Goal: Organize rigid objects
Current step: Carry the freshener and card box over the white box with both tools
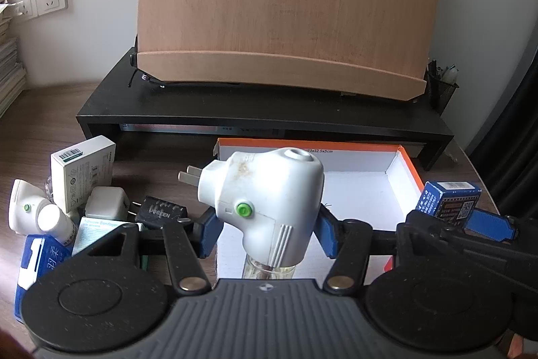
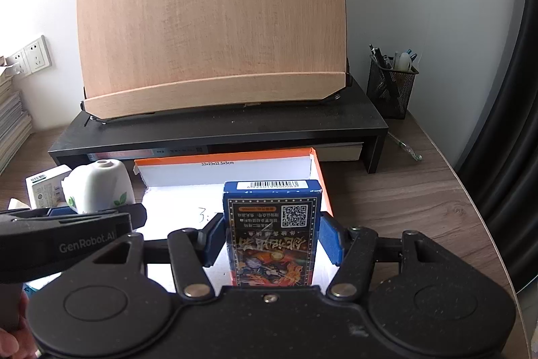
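Orange box [image 2: 314,170], white floor bare.

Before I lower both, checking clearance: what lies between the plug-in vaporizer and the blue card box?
Only the orange box's bare white floor lies between vaporizer and blue card box, in the left wrist view.

Both wrist views face the orange box [image 1: 408,167] closely, side by side
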`<state>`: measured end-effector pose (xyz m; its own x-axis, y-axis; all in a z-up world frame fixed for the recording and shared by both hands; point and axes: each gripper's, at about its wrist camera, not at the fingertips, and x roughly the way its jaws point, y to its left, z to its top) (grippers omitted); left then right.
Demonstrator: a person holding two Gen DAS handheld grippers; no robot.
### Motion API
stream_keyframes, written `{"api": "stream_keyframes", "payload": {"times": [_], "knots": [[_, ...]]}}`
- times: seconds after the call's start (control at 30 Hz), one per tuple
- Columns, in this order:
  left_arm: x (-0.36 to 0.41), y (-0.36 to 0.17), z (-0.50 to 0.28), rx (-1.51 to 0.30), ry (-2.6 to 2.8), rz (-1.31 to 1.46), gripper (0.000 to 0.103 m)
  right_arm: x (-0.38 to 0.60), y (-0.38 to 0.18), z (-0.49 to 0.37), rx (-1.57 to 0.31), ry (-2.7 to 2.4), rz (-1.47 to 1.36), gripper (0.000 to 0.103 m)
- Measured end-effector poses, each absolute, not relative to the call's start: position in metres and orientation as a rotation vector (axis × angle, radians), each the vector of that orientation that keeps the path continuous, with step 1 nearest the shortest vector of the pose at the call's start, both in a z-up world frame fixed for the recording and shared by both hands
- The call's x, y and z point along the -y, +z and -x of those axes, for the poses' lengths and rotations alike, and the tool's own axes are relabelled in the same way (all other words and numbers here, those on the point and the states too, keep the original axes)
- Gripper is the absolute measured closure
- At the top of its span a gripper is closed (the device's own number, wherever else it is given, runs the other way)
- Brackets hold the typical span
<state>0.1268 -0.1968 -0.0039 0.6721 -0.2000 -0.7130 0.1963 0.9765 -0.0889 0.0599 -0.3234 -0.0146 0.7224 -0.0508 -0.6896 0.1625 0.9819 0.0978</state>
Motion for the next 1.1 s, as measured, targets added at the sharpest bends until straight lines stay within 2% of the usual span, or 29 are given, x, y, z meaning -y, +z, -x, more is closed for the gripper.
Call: {"api": "stream_keyframes", "payload": {"times": [1.1], "knots": [[0.210, -0.028, -0.152, -0.864, -0.244, -0.009, 0.044, 0.334, -0.034, -0.094, -0.822, -0.106, -0.155, 0.032]]}}
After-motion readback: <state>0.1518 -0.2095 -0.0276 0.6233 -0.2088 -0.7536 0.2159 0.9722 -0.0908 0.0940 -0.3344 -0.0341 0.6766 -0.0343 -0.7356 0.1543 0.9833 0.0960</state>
